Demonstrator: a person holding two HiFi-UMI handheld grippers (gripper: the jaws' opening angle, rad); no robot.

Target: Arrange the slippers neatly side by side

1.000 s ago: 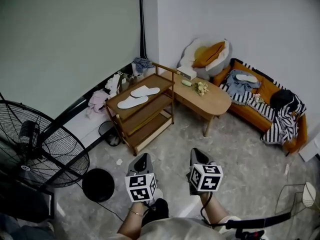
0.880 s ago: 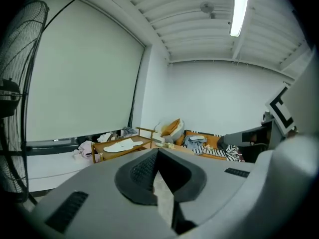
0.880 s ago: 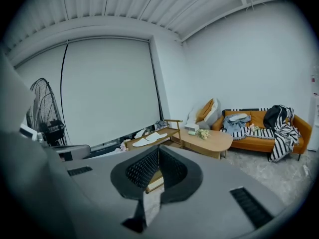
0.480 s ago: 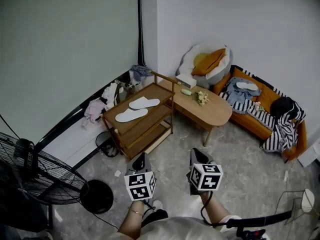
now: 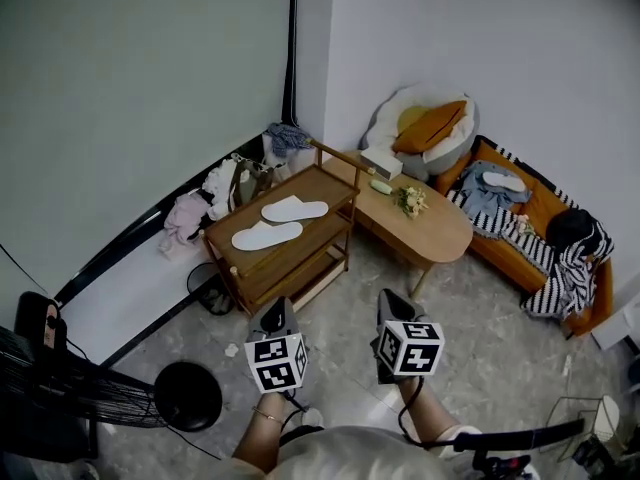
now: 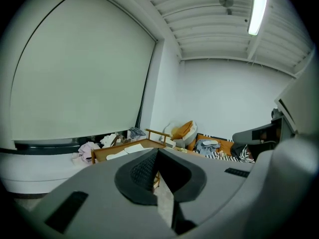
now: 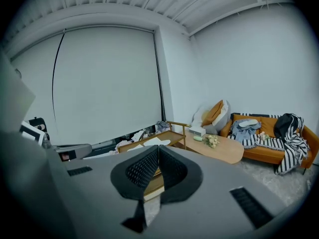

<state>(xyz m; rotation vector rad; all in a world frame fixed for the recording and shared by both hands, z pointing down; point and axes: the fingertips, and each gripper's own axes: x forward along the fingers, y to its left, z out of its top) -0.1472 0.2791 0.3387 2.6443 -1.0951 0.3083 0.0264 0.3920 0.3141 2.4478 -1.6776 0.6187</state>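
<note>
The rack (image 5: 322, 181) has been brought nearer, and the fan (image 5: 70, 403) has slid almost out at lower left. The two white slippers (image 5: 267, 235) lie on the rack's top shelf, near each other but staggered, well apart from both grippers. The left gripper (image 5: 280, 306) and right gripper (image 5: 390, 298) are held closed on nothing. The slippers are judged thin, light and floppy, apt to skid on wood; a pinch at the sole's edge near the heel is advised

The grey left gripper (image 5: 279, 312) and right gripper (image 5: 390, 302) bear black-and-white marker cubes (image 5: 275, 362) and dark textured jaws.
</note>
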